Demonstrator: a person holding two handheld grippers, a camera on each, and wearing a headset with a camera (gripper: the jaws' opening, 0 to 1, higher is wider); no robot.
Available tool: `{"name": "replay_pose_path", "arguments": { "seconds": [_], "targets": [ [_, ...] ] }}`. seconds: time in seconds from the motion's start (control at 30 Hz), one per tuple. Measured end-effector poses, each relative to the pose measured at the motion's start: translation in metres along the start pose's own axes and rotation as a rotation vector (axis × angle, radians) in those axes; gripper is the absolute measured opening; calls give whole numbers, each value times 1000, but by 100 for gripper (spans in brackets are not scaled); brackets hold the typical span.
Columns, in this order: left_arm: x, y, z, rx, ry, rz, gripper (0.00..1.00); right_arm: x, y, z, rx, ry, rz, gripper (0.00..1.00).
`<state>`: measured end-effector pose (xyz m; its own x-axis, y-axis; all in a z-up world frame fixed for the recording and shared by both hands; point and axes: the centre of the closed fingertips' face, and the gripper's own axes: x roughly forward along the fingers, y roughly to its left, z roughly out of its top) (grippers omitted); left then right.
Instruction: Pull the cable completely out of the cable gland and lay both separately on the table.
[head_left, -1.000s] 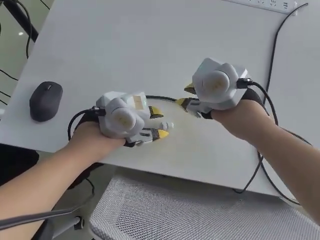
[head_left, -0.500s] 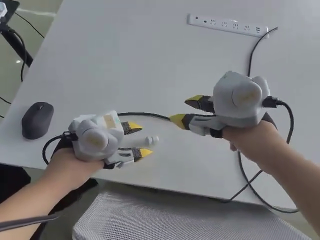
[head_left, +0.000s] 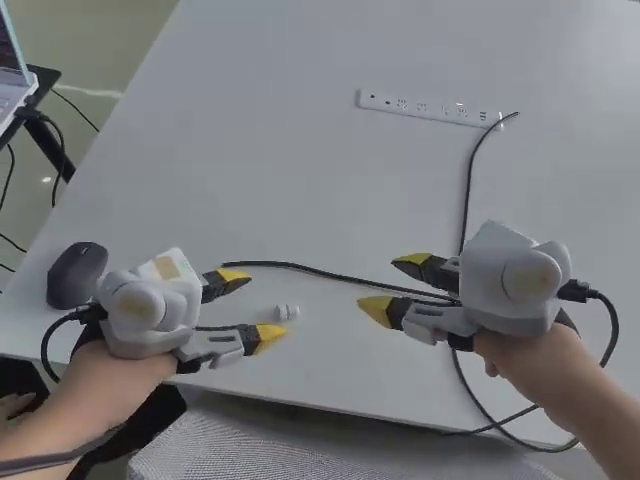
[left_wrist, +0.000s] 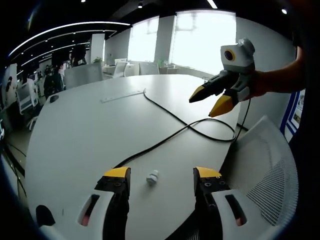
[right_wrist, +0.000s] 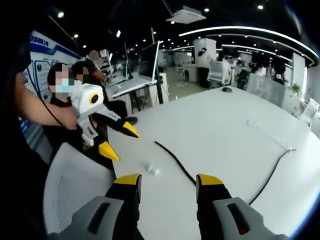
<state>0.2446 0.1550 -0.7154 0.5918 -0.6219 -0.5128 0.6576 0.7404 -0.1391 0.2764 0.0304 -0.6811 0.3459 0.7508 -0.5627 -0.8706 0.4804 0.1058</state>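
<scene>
**Asker:** On the white table (head_left: 280, 130), what lies where?

**Me:** The black cable (head_left: 320, 272) lies flat, its length running left to right between my two grippers. The small white cable gland (head_left: 285, 312) sits apart from it, on my side. It is straight ahead of my left gripper (head_left: 250, 306), level with the tips of its spread, empty fingers. My right gripper (head_left: 392, 286) is farther off, fingers also spread and empty.

**Asker:** Which is nearer the gland?

**Me:** The left, I judge.
</scene>
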Motion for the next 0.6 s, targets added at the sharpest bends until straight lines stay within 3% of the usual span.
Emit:
{"name": "replay_pose_path", "arguments": {
  "seconds": [0.13,0.2,0.47,0.6],
  "targets": [
    [-10,0,7,-49,-37,17,55,-16,0,-6,36,-20,-6,46],
    [-14,1,5,-76,-40,20,56,-26,-1,-9,45,-30,-16,48],
    [-32,-7,15,-152,-86,61,60,-63,-1,-25,155,-89,-43,55],
    [-37,-14,13,-157,-94,64,65,-78,-3,-36,190,-102,-68,59]
  ]
}}
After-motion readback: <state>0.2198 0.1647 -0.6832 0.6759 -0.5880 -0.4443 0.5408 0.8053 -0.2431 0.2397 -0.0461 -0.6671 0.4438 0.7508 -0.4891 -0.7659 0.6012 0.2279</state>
